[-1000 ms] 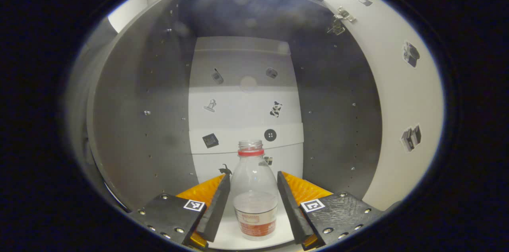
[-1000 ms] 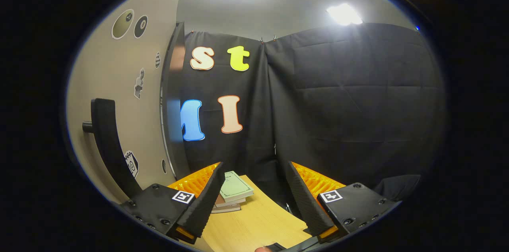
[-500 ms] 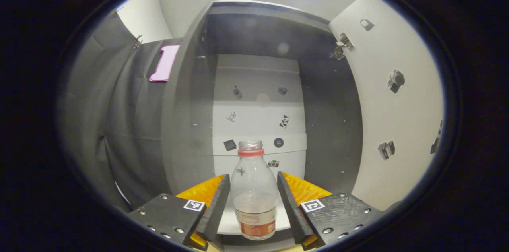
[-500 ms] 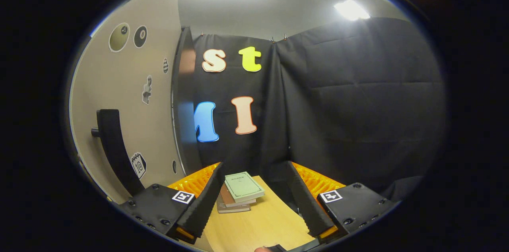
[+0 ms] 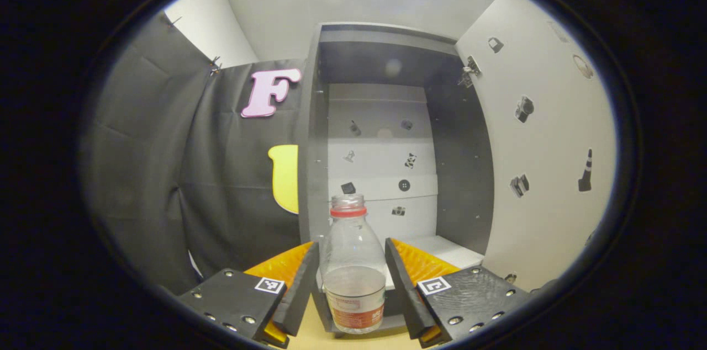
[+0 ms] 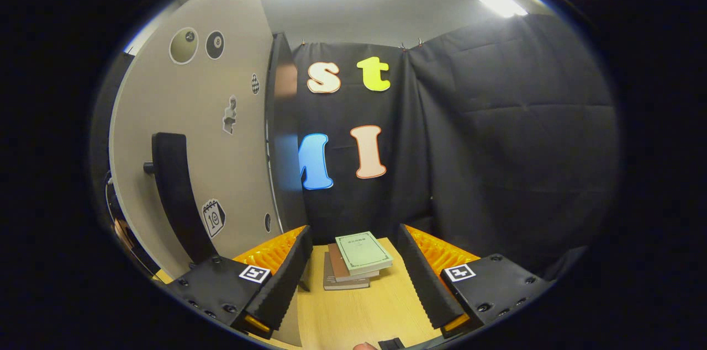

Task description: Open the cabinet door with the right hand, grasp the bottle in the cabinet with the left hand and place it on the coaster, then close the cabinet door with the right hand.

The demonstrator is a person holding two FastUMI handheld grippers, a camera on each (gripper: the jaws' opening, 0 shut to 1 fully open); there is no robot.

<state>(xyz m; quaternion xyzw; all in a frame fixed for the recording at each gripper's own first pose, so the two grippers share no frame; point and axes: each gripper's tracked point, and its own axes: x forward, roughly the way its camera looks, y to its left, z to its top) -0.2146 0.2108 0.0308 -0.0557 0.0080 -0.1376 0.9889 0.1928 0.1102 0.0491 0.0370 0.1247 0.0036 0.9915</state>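
Note:
A clear plastic bottle (image 5: 353, 270) with a red neck ring and a red label stands upright between my left gripper's (image 5: 352, 278) two fingers, which press on its sides. It hangs in front of the open dark cabinet (image 5: 386, 162), outside the white shelf (image 5: 442, 248). The cabinet door (image 5: 541, 134) stands swung open on the right in the left gripper view. In the right gripper view the same door (image 6: 193, 134) is on the left with its black handle (image 6: 174, 195). My right gripper (image 6: 353, 261) is open, a little right of the handle, with nothing between its fingers.
A small stack of books (image 6: 356, 259) lies on the wooden table (image 6: 359, 311) beyond the right gripper. Black cloth walls (image 6: 497, 146) close the booth behind and to the sides. Stickers dot the door and the cabinet's back panel (image 5: 381, 168).
My left gripper has drawn back out of the cabinet with the bottle in it. My right gripper has moved back and a little right, away from the door handle.

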